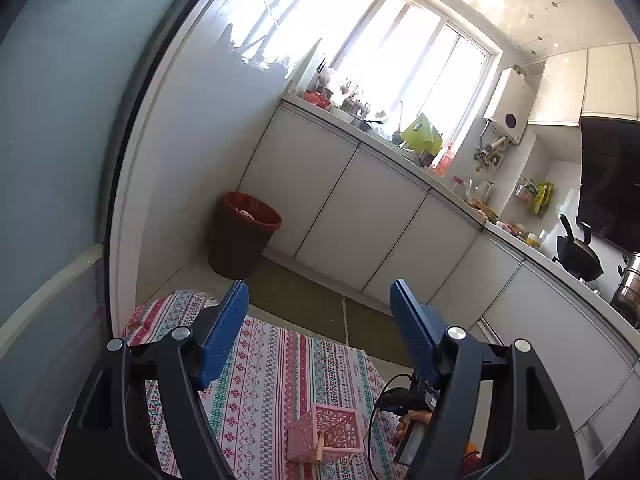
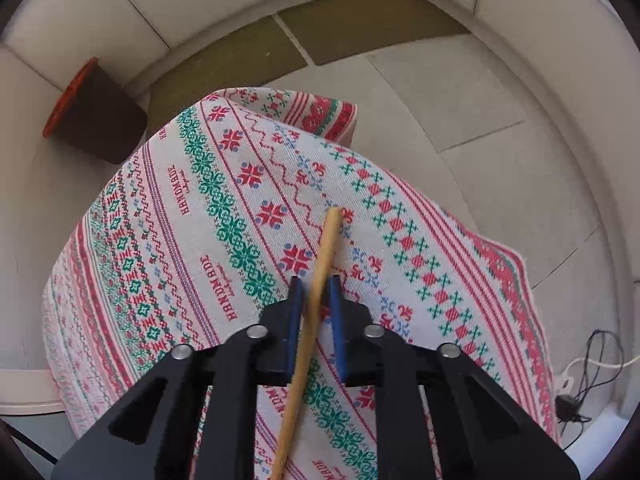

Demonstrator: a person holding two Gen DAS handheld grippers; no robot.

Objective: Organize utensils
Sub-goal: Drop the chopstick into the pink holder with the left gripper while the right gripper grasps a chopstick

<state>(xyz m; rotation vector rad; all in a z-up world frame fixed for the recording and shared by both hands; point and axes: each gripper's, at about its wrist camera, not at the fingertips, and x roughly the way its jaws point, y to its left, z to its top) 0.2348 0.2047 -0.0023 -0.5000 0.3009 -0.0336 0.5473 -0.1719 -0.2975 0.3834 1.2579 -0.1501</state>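
Right gripper (image 2: 315,300) clenched on wooden stick (image 2: 316,300), grasped near middle between jaws. Stick seems light, stiff, smooth; may pivot. Left gripper (image 1: 318,304) released, holds nothing; pink basket (image 1: 326,434) below jaws.

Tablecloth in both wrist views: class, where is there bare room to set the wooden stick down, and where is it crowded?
The patterned tablecloth lies bare ahead of the right gripper, which is shut on the wooden stick, out to the far draped edge. Bare too between the left gripper fingers. Crowded only around the pink basket, next to the right-hand gripper.
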